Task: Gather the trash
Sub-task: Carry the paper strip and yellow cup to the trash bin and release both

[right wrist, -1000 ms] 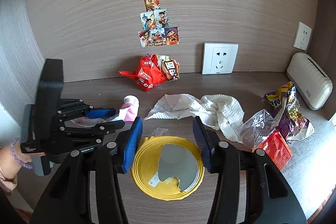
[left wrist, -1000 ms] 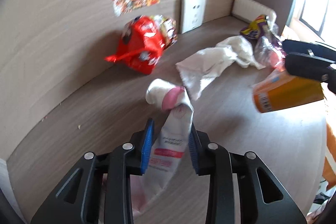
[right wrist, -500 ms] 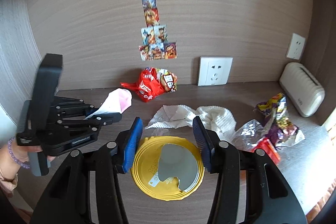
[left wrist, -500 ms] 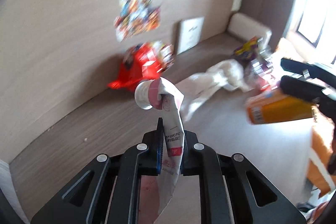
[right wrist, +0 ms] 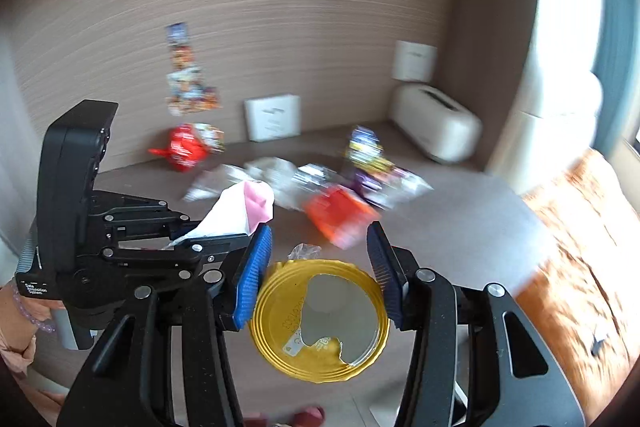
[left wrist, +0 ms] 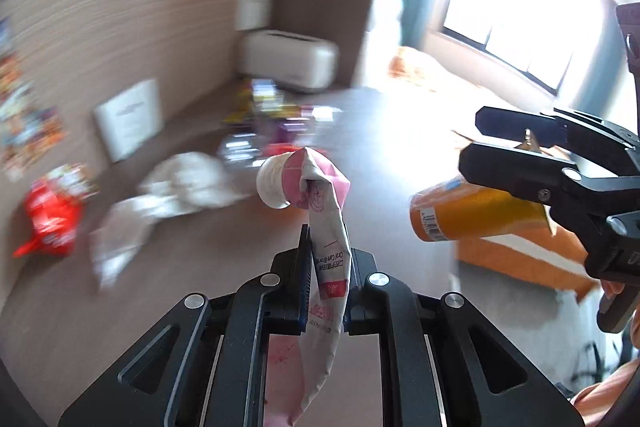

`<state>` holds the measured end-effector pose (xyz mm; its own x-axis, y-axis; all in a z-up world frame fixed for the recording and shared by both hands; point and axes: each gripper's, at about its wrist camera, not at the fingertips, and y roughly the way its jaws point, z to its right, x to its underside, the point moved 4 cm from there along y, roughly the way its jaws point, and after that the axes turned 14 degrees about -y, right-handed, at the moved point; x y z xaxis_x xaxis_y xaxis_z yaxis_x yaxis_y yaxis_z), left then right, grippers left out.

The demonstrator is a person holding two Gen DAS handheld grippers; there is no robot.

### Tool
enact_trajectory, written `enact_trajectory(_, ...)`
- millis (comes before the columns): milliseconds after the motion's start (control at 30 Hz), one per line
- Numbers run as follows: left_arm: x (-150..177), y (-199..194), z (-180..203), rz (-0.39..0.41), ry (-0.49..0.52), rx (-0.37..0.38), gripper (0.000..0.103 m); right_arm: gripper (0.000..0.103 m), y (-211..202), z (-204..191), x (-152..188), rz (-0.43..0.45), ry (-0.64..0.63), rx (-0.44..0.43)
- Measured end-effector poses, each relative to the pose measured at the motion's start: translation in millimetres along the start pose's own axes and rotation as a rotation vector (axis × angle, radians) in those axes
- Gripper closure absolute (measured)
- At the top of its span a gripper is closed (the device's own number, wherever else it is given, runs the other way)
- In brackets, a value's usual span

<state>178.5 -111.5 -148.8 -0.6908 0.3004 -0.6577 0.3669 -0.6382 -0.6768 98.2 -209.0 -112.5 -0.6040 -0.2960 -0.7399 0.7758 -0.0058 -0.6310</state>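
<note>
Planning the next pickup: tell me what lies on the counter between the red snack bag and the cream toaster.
In the right wrist view, crumpled white paper towel, clear wrappers and a purple-yellow snack bag lie between the red snack bag and the cream toaster.

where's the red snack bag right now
In the right wrist view the red snack bag lies at the desk's back left against the wall, under the stickers, left of the white socket plate.

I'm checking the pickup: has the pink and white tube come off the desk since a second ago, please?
Yes. The tube, clamped in the left tool, has risen off the desk, where it lay near the white paper towel.
</note>
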Motion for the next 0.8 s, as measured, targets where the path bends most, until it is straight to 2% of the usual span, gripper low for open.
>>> enact_trajectory(200,16.1,54.3,106.0,-0.091,0.142,0.142,0.092,0.052,-41.0,71.9,64.0,-0.062,0.124,0.153)
enact_trajectory(333,36.8,91.2,167.8,-0.147,0.203,0.182,0.092,0.052,-57.0,117.9,110.3,-0.093,0.184,0.202)
enact_trajectory(467,68.5,147.7,222.0,-0.229,0.231,0.189,0.092,0.052,-57.4,157.4,160.9,-0.126,0.216,0.2)
enact_trajectory(533,85.6,175.5,237.2,-0.278,0.225,0.202,0.092,0.052,-52.7,177.2,191.0,-0.145,0.231,0.182)
enact_trajectory(600,110.3,213.4,252.9,-0.339,0.214,0.21,0.092,0.052,-41.5,195.2,221.5,-0.173,0.246,0.174)
enact_trajectory(800,182.2,316.4,277.5,-0.45,0.198,0.209,0.092,0.052,19.3,235.3,318.5,-0.223,0.312,0.089)
